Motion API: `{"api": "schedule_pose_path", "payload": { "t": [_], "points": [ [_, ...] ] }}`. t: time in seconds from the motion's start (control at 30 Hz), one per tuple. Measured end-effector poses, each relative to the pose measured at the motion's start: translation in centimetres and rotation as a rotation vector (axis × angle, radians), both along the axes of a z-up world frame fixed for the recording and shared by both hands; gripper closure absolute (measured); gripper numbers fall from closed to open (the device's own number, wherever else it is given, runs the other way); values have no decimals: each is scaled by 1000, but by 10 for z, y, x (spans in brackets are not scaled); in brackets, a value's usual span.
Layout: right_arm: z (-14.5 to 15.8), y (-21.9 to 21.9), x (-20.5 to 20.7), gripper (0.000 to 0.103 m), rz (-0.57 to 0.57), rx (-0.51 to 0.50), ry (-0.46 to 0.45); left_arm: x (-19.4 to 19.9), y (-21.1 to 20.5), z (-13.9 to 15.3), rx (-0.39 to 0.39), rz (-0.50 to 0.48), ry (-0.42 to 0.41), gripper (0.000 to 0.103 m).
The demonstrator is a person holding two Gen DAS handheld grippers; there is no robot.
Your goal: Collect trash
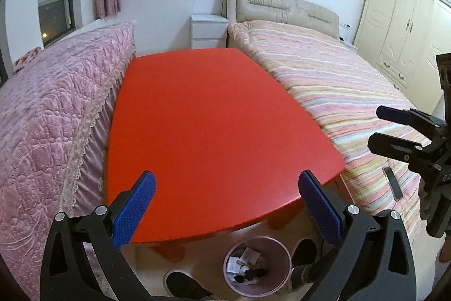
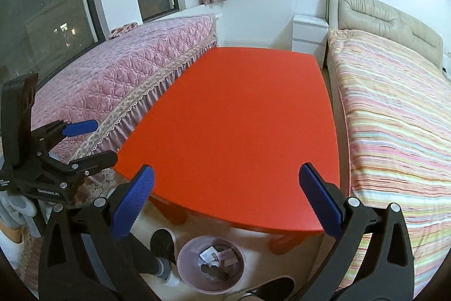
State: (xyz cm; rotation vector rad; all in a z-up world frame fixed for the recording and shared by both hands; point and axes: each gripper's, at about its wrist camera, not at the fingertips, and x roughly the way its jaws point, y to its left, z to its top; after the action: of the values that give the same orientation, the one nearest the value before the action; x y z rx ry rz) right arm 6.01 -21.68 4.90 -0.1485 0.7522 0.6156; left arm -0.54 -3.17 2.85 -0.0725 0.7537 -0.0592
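2 grippers' fingers spread wide, pink bin (image 1: 256, 267) holding paper scraps (image 2: 217, 257), red table (image 1: 214, 126)

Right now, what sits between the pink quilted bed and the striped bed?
The red table fills that gap, its top bare in both wrist views; the pink trash bin stands below its near edge.
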Motion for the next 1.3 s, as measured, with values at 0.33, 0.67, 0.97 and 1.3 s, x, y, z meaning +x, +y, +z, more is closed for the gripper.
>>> {"api": "schedule_pose_path", "payload": {
  "t": [0.33,0.67,0.97,1.3],
  "points": [
    [2,3,4,3,-4,-13,-5,0,-1,6,-23,-25,-9,6],
    [0,0,4,3,-4,-19,-1,1,-1,6,-33,-27,-4,6],
    [-3,-1,2,3,-3,-22,2,0,-2,5,-36,-29,-1,6],
    [-4,-1,1,3,-5,-22,1,-1,-4,5,-39,-28,2,6]
  ]
}}
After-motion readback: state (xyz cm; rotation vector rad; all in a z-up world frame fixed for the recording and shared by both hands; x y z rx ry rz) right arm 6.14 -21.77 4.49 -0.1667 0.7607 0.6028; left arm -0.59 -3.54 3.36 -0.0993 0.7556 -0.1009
